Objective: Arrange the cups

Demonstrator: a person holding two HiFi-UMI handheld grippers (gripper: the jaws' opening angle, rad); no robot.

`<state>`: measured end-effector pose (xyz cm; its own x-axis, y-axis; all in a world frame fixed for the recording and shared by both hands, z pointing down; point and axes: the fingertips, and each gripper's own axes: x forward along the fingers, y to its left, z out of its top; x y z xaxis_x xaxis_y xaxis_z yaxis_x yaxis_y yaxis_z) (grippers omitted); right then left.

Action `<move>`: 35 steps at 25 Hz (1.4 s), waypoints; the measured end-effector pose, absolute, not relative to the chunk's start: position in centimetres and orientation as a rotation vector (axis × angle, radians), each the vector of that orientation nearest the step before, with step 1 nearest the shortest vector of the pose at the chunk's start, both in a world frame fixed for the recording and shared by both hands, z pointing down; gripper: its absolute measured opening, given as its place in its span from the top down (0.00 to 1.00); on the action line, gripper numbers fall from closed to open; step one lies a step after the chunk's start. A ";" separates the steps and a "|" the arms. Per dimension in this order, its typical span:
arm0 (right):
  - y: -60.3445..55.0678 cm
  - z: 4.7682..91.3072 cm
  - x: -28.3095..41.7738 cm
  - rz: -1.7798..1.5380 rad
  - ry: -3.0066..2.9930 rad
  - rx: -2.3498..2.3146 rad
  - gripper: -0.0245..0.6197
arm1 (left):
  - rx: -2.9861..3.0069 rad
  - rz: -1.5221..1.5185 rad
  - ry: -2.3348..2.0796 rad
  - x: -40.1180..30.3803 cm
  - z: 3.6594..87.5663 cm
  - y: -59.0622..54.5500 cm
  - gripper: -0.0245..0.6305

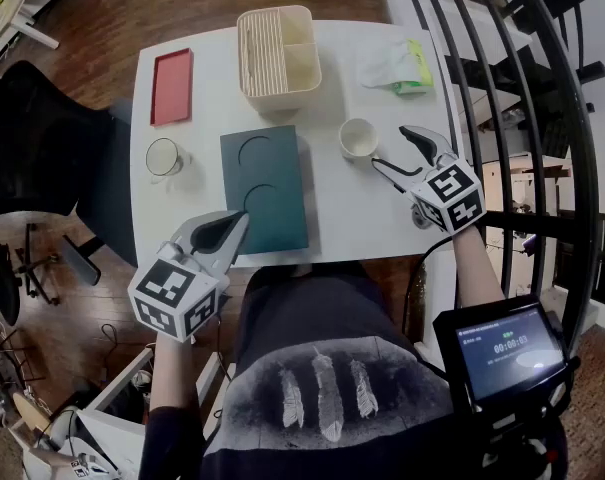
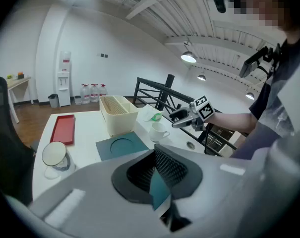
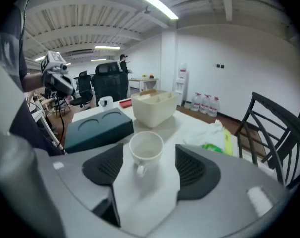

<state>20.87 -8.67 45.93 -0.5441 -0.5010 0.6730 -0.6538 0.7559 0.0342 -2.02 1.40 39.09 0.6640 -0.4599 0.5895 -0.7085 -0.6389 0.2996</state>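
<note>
**A:** Layout?

**B:** Table (image 1: 352, 218), teal tray (image 1: 267, 198) in the middle, two round recesses, both empty.

**A:** Grippers?

**B:** My left gripper (image 1: 232, 223) is at the tray's near edge, jaws pressed together, empty. My right gripper (image 1: 389, 146) is right of the tray, jaws spread wide, touching nothing.

**A:** Cup?

**B:** White cup (image 1: 358, 138) stands upright on the table just past the right jaws' tips, on their centreline, handle pointing back at me. Right hand is clearly nearer. I reckon a straight push forward brackets it.
</note>
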 end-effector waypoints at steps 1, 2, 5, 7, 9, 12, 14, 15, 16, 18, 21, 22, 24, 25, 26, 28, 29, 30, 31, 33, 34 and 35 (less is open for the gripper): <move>-8.3 47.1 20.7 0.305 -2.244 0.841 0.47 | 2.362 0.636 -0.906 -2.0 39.0 1.4 0.94; -7.9 48.2 20.5 0.320 -2.224 0.825 0.47 | 2.362 0.633 -0.908 -2.0 38.8 1.5 0.94; -7.2 50.6 20.3 0.365 -2.173 0.808 0.47 | 2.369 0.646 -0.921 -2.0 38.4 1.4 0.94; -7.3 51.5 20.3 0.387 -2.149 0.814 0.47 | 2.374 0.667 -0.933 -2.2 38.2 1.2 0.94; -7.9 52.0 20.0 0.390 -2.142 0.816 0.51 | 2.371 0.673 -0.943 -2.3 38.2 0.7 0.94; -8.8 52.6 19.7 0.373 -2.140 0.799 0.67 | 2.356 0.666 -0.947 -2.3 38.8 0.1 0.94; -8.7 53.0 19.8 0.364 -2.118 0.780 0.71 | 2.342 0.671 -0.945 -2.4 39.4 0.1 0.94; -8.6 53.3 20.0 0.358 -2.103 0.770 0.74 | 2.336 0.677 -0.945 -2.4 39.7 0.2 0.94; -8.6 53.4 20.1 0.347 -2.089 0.762 0.82 | 2.332 0.683 -0.945 -2.5 39.9 0.3 0.94; -8.6 53.6 20.4 0.311 -2.067 0.745 0.88 | 2.331 0.692 -0.951 -2.6 40.0 0.3 0.94; -8.8 53.5 20.4 0.272 -2.050 0.716 0.88 | 2.335 0.691 -0.962 -2.7 39.8 0.1 0.94; -8.9 53.6 20.4 0.255 -2.042 0.704 0.88 | 2.335 0.692 -0.964 -2.7 39.8 0.1 0.94; -8.9 53.6 20.4 0.221 -2.029 0.671 0.88 | 2.334 0.693 -0.966 -2.8 39.9 0.1 0.94; -9.0 53.7 20.4 0.203 -2.027 0.650 0.88 | 2.333 0.693 -0.967 -2.9 39.9 0.1 0.94; -9.0 53.7 20.4 0.182 -2.028 0.624 0.87 | 2.332 0.695 -0.968 -2.9 39.9 0.1 0.94; -9.1 53.7 20.3 0.153 -2.036 0.573 0.87 | 2.329 0.696 -0.971 -3.0 40.0 0.2 0.94; -9.2 53.8 20.3 0.151 -2.039 0.550 0.87 | 2.327 0.696 -0.973 -3.1 40.0 0.2 0.94; -9.2 53.8 20.3 0.153 -2.041 0.528 0.87 | 2.324 0.695 -0.974 -3.1 40.0 0.2 0.94; -9.3 53.8 20.3 0.156 -2.041 0.507 0.88 | 2.322 0.694 -0.975 -3.2 40.1 0.2 0.94; -9.4 53.8 20.3 0.153 -2.042 0.471 0.88 | 2.319 0.694 -0.976 -3.2 40.2 0.2 0.94; -9.4 53.8 20.3 0.146 -2.046 0.460 0.88 | 2.317 0.694 -0.978 -3.2 40.2 0.2 0.94; -9.4 53.8 20.2 0.135 -2.053 0.454 0.89 | 2.315 0.695 -0.981 -3.3 40.3 0.2 0.94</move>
<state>20.25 -9.43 53.76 -0.4407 -0.2623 0.8585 -0.3728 0.9235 0.0907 -3.30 0.22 40.28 0.6047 -0.4862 0.6309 -0.7566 -0.5980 0.2643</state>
